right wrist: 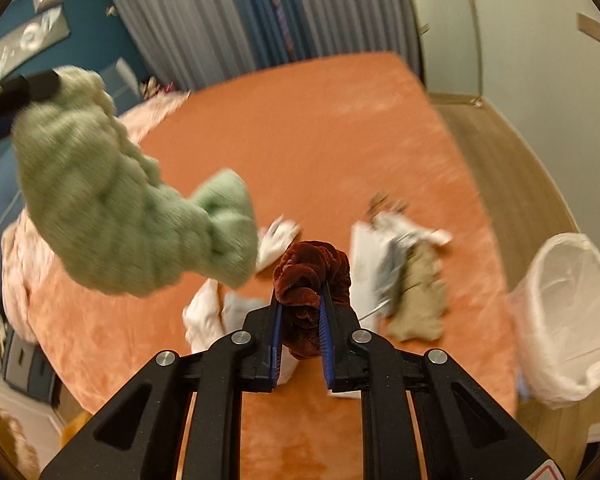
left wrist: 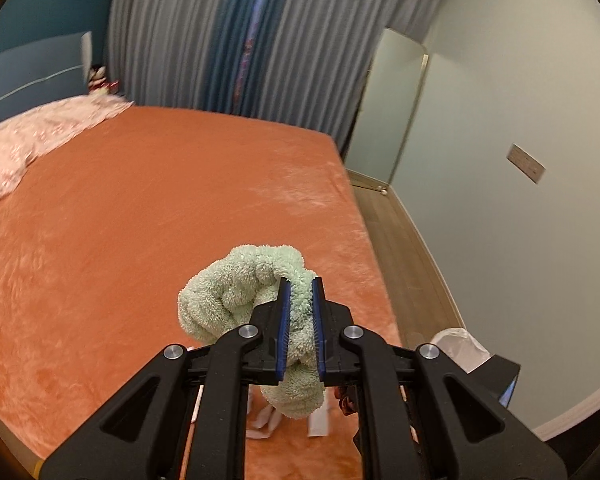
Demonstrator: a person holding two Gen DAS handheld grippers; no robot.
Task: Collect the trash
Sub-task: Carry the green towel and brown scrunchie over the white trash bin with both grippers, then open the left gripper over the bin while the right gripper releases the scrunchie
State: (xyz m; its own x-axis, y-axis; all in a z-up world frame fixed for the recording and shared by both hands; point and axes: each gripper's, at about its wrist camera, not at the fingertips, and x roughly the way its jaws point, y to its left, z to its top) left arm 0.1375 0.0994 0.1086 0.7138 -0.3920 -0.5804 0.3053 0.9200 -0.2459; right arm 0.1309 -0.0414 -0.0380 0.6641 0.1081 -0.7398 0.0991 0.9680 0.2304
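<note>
No brand, label or writing can be read anywhere in either view; the grey plate on the right wall (left wrist: 527, 163) is blank as far as can be told.

In the left wrist view a pink floral quilt (left wrist: 32, 140) lies bunched at the far left of the orange bedspread (left wrist: 160, 220), against a blue headboard (left wrist: 24, 72). Grey and blue curtains (left wrist: 236, 36) hang behind the bed. At centre the left gripper (left wrist: 299, 286) is clamped on a pale green fluffy towel (left wrist: 224, 292), which hangs lifted above the bed. To the right stand a tall mirror (left wrist: 384, 108), pale green walls and a strip of wood floor (left wrist: 400, 240).

In the right wrist view the green towel (right wrist: 112, 208) fills the left side — blurred — with the left gripper's black tip at its upper end. Crumpled white tissues (right wrist: 278, 242) lie on the bedspread (right wrist: 300, 140) just past it. At centre the right gripper (right wrist: 302, 294) is pinched shut on a dark brown fluffy cloth (right wrist: 310, 270), held above the bed. Just right of it lie a white wrapper or paper (right wrist: 364, 268), some grey-white scraps and a crumpled tan piece (right wrist: 418, 304), close together. At far right a bin lined with a white bag (right wrist: 568, 312) stands on the floor beside the bed's edge.
</note>
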